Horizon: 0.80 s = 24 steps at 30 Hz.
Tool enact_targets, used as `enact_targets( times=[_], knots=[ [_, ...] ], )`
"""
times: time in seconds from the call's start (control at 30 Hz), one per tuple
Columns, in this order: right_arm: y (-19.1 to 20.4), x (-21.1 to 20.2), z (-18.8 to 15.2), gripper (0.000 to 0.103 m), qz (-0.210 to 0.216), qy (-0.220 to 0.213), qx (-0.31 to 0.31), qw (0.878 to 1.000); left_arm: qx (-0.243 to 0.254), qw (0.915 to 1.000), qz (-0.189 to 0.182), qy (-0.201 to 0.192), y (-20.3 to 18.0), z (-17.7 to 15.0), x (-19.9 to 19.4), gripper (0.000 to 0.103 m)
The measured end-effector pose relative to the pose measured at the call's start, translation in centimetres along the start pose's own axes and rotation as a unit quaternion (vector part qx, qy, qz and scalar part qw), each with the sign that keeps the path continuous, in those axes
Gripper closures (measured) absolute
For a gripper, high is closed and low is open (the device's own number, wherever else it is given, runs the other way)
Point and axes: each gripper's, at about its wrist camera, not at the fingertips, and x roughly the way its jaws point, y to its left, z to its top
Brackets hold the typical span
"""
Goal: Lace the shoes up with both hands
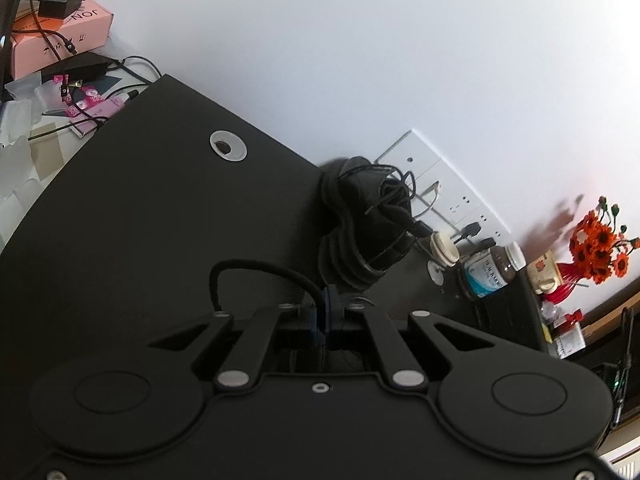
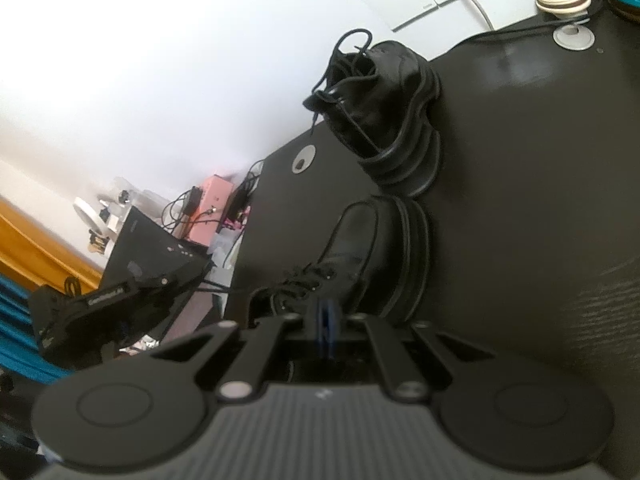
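Note:
Two black chunky-soled shoes lie on a black desk. The far shoe rests near the wall with loose laces. The near shoe lies right in front of both grippers, its laces bunched at the tongue. My left gripper is shut on a black shoelace that arcs out to the left of its pads. My right gripper is shut with its tips against the near shoe's laces; whether a strand is pinched between the pads is hidden. The left gripper also shows at the left of the right wrist view.
A white socket panel with plugged cables is on the wall behind the far shoe. Beside it stand a small cup, a brown bottle and orange flowers. A pink box and tangled cables lie past the desk's left end.

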Motion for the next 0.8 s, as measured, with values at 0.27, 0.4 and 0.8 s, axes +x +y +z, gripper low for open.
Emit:
enact_targets(
  times=[0.27, 0.4, 0.8],
  knots=[
    [1.4, 0.4, -0.1, 0.094, -0.037, -0.009, -0.043, 0.998, 0.03, 0.9968, 0.047, 0.058, -0.3, -0.3, 1.6, 0.051],
    [2.2, 0.6, -0.1, 0.057, -0.072, -0.013, -0.066, 0.995, 0.106, 0.9909, 0.045, 0.069, -2.6, -1.1, 1.4, 0.047],
    [7.9, 2.8, -2.2, 0.022, -0.131, 0.039, -0.24, 0.961, 0.272, 0.9496, 0.098, 0.122, -7.6, -5.0, 2.8, 0.023]
  ],
)
